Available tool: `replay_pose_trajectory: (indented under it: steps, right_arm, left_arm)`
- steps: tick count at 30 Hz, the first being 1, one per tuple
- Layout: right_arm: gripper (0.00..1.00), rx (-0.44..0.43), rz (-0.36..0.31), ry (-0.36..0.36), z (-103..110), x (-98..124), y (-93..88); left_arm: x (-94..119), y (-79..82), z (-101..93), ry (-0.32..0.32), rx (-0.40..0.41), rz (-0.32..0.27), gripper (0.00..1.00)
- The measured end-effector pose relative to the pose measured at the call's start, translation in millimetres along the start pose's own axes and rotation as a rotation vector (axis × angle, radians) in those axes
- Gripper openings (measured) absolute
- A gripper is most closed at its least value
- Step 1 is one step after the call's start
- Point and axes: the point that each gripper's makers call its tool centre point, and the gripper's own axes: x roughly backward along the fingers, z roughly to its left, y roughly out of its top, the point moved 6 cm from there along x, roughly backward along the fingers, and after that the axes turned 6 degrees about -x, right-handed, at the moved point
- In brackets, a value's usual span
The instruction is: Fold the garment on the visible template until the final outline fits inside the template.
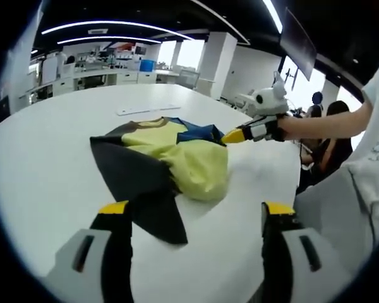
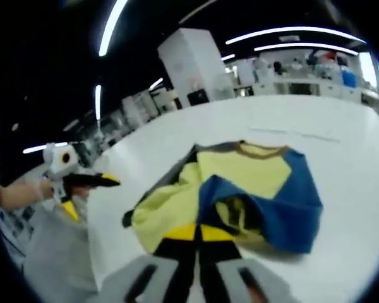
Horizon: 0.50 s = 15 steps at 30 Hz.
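One garment [image 1: 167,161], yellow, blue and dark, frame centre. One white table [image 1: 44,164] under it. Two grippers: left [image 1: 196,218] at frame bottom, right [image 1: 235,135] at right of centre. One flat strip [image 1: 148,110] on table, upper centre.

The garment [image 1: 170,161] is soft matt cloth in yellow, blue and dark grey panels, creased where it bunches. The counter [image 1: 63,151] is smooth and white with a faint sheen. The left gripper [image 1: 192,218] looks like matt black plastic with yellow tips.
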Motion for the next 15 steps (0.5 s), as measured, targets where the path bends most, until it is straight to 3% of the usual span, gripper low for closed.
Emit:
replay_pose_trajectory:
  steps: [15]
  right_arm:
    - [0.00, -0.002, 0.076, -0.005, -4.7, -16.5, -19.3]
  left_arm:
    - [0.8, -2.1, 0.4, 0.004, 0.007, 0.002, 0.81]
